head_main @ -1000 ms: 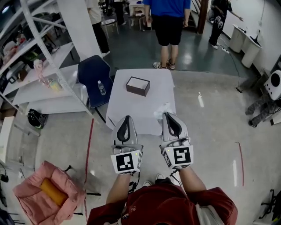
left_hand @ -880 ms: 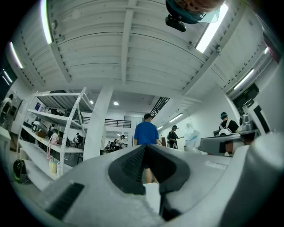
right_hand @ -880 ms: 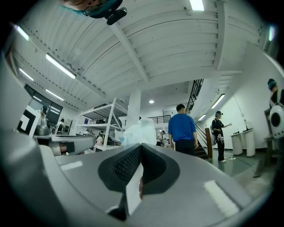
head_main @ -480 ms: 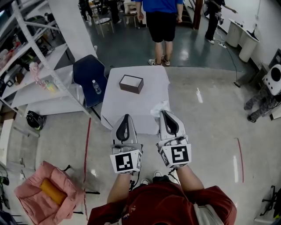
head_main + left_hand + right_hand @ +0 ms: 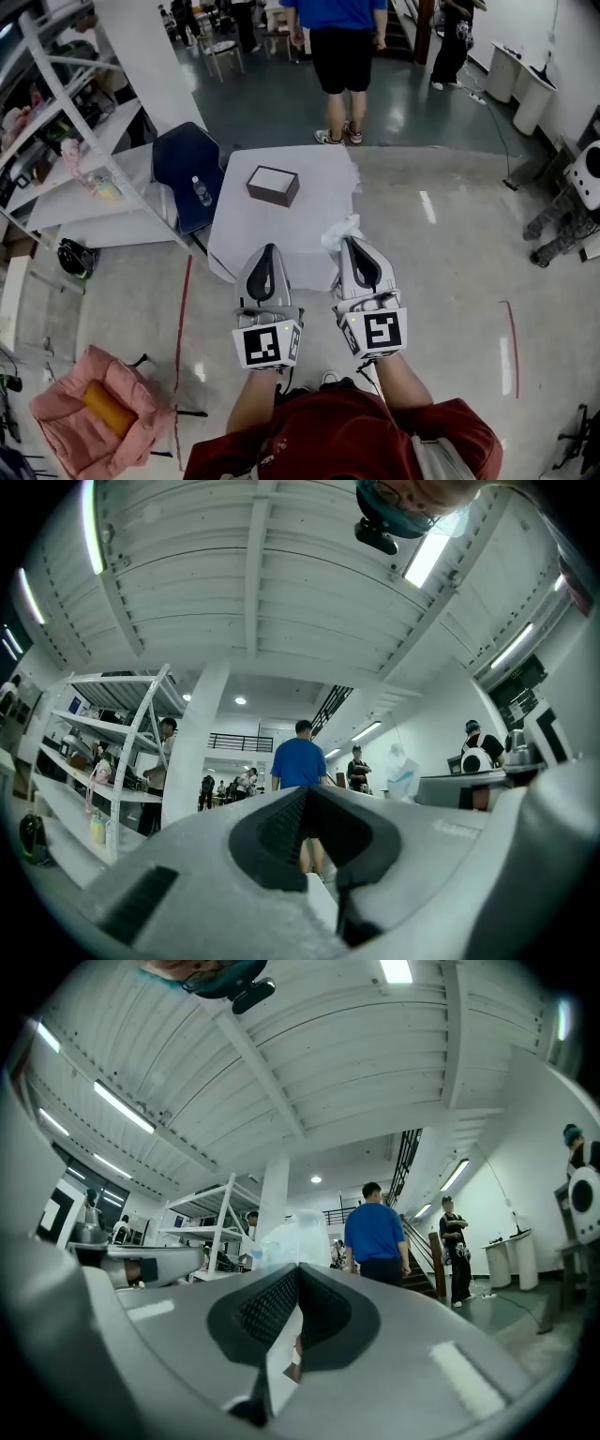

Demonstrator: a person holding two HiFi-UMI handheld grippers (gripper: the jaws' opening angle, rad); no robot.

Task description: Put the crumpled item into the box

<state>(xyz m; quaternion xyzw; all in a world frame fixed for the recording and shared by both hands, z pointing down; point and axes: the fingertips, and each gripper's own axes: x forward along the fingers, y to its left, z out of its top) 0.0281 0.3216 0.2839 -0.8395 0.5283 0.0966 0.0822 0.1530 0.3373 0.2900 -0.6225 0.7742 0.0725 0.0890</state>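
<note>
A crumpled wad of clear-white plastic (image 5: 339, 229) sticks out from the tip of my right gripper (image 5: 349, 242), which is shut on it over the near right part of the white-covered table (image 5: 272, 239). In the right gripper view the wad (image 5: 296, 1235) rises just past the closed jaws of the right gripper (image 5: 298, 1269). A dark box (image 5: 273, 185) with a white top stands on the far half of the table. My left gripper (image 5: 271, 249) is shut with nothing in it; in its own view the left gripper (image 5: 307, 791) points up toward the ceiling.
A blue chair (image 5: 183, 159) carrying a small bottle (image 5: 199, 191) stands left of the table, with white shelving (image 5: 70, 141) beyond it. A person in a blue shirt (image 5: 341, 42) stands past the far edge. A pink bag (image 5: 80, 412) lies on the floor at lower left.
The table and box have drifted up and left in the head view. The crumpled wad has stayed at the right gripper's tip. Both grippers keep their places side by side.
</note>
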